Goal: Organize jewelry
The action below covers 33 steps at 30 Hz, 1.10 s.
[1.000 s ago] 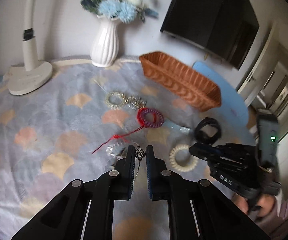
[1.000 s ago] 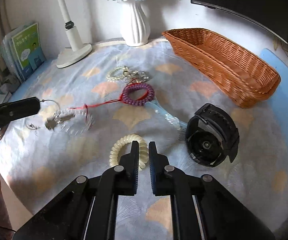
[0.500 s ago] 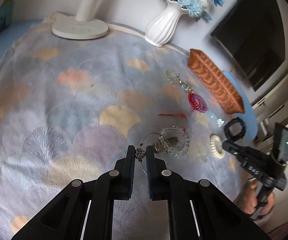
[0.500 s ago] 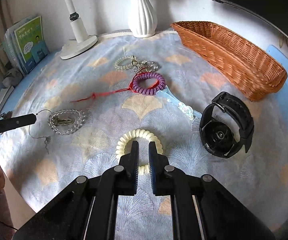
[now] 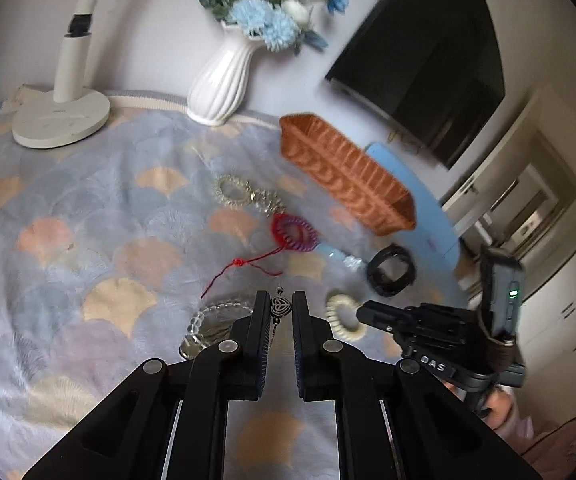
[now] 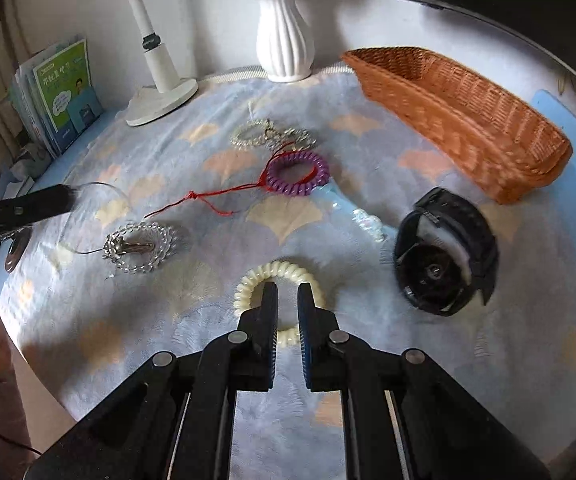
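- Left wrist view, nearest: the left gripper (image 5: 281, 307) has its jaws drawn in on a small silver pendant (image 5: 280, 306), pinched between the pads, with a fine chain hanging below it.
- Just under the left finger lies a clear bead bracelet (image 5: 211, 320) on the scallop-patterned cloth (image 5: 87, 240).
- Right wrist view, nearest: the right gripper (image 6: 288, 300) has its fingers pressed nearly together with nothing between them, its tips over a cream spiral hair tie (image 6: 275, 276).
- To the right of that tie sits a black watch (image 6: 446, 252).
- Further out, a purple spiral hair tie (image 6: 298, 173) lies with a red cord (image 6: 207, 200) trailing from it, and a silvery bracelet (image 6: 267, 136) beyond.
- Farthest, a wicker basket (image 6: 468, 112) stands at the cloth's right edge, with a white vase (image 6: 284, 40) and a lamp base (image 6: 163, 100) by the wall.
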Motion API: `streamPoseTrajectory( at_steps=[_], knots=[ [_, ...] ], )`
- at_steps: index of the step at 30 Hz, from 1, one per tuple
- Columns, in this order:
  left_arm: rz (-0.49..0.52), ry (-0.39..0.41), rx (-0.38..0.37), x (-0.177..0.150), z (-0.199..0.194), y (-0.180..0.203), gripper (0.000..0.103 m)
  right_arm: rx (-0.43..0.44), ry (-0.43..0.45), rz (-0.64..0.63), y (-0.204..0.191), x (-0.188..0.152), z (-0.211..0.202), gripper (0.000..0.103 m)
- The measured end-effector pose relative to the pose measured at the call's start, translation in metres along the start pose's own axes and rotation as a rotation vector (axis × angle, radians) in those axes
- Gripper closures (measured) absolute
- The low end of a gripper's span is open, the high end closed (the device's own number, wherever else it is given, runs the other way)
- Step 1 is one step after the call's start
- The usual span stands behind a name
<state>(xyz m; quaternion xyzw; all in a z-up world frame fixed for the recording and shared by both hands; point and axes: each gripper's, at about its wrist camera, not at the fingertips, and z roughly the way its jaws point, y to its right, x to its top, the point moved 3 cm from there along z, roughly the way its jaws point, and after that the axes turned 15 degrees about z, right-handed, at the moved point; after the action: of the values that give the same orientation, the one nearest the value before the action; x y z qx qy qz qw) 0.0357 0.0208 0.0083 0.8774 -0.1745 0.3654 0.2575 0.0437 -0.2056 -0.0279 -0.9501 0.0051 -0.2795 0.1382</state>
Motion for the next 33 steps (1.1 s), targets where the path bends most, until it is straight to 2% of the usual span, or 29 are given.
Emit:
streamPoseTrajectory(
  at_steps=[3,8,10,14,16,17,19,20,21,22,26,31,33],
  knots=[
    [-0.035,0.030,0.003,-0.007,-0.019,-0.011,0.092,0.005,-0.011,0.003,0.003,0.000,0.002,0.083],
    [-0.137,-0.062,0.133,-0.046,-0.030,-0.052,0.092,0.019,-0.024,0.005,0.002,-0.003,0.006,0.077],
    [-0.172,-0.068,0.193,-0.058,-0.035,-0.069,0.092,0.016,-0.024,-0.003,0.000,-0.003,0.007,0.073],
    [-0.205,-0.088,0.297,-0.068,-0.038,-0.091,0.089,0.013,-0.023,-0.013,-0.004,-0.002,0.008,0.072],
    [-0.221,-0.083,0.292,-0.073,-0.040,-0.098,0.084,0.010,-0.021,-0.015,-0.004,-0.002,0.009,0.072],
    [-0.232,-0.068,0.263,-0.075,-0.042,-0.100,0.082,0.009,-0.020,-0.014,-0.004,-0.002,0.008,0.072],
    [-0.251,-0.047,0.233,-0.079,-0.048,-0.101,0.066,0.009,-0.017,-0.009,-0.003,-0.003,0.008,0.071],
    [-0.256,-0.035,0.237,-0.080,-0.051,-0.101,0.061,0.010,-0.017,-0.006,-0.002,-0.002,0.009,0.071],
    [-0.256,-0.029,0.244,-0.083,-0.055,-0.101,0.055,0.012,-0.017,-0.004,-0.002,-0.002,0.009,0.071],
    [-0.255,-0.027,0.252,-0.085,-0.058,-0.099,0.054,0.012,-0.016,-0.002,-0.001,-0.002,0.009,0.071],
    [-0.248,-0.023,0.270,-0.090,-0.059,-0.091,0.054,0.012,-0.012,0.009,0.001,-0.002,0.008,0.071],
    [-0.123,-0.087,0.485,-0.081,-0.045,-0.077,0.054,-0.012,-0.016,0.006,0.004,-0.004,0.009,0.071],
    [-0.088,-0.103,0.508,-0.077,-0.037,-0.075,0.054,-0.017,-0.022,0.009,0.005,-0.003,0.011,0.071]
  ],
)
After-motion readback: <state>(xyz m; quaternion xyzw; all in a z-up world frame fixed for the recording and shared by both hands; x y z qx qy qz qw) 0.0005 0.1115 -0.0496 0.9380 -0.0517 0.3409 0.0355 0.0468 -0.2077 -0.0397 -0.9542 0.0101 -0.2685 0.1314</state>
